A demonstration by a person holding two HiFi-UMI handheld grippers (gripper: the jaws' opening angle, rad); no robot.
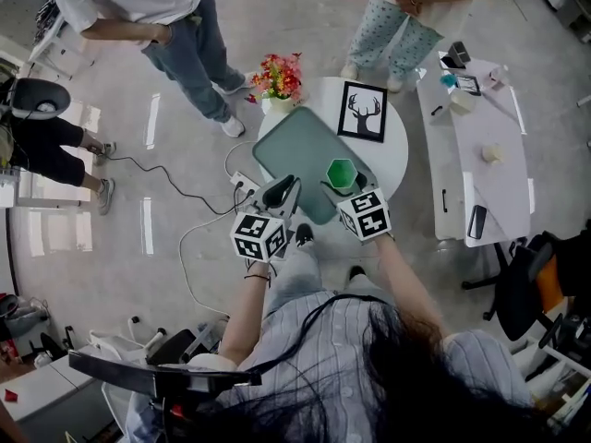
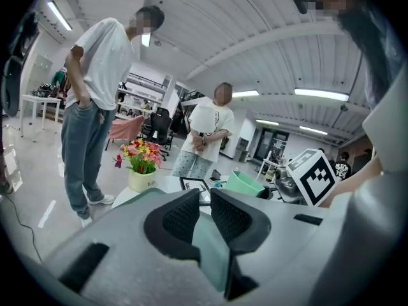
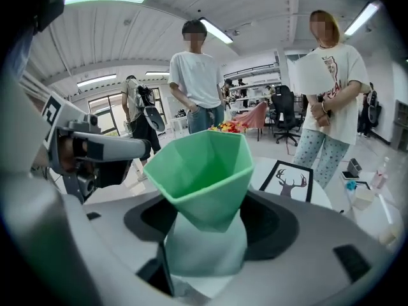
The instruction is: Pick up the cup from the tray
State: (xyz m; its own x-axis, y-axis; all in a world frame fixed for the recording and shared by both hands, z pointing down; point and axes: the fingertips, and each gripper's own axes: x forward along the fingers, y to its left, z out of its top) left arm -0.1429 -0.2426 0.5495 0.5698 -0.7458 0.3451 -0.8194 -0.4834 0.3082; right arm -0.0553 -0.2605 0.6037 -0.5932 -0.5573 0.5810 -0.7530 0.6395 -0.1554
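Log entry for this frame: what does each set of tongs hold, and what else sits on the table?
Right tongs: closed on the green faceted plastic cup
Left tongs: closed on the near edge of the green rectangular tray, it seems
Cup position: over the tray; contact unclear
Round white table: also framed deer picture, potted flowers

Looking down on a white table (image 1: pixel 395 155) with a green tray (image 1: pixel 294 148), flowers (image 1: pixel 278 76) and a deer picture (image 1: pixel 362 112). Right gripper (image 1: pixel 343 185) around the cup (image 1: pixel 341 171) over the tray, left gripper (image 1: pixel 279 193) at its near edge. Two people (image 1: pixel 180 26) standing behind.
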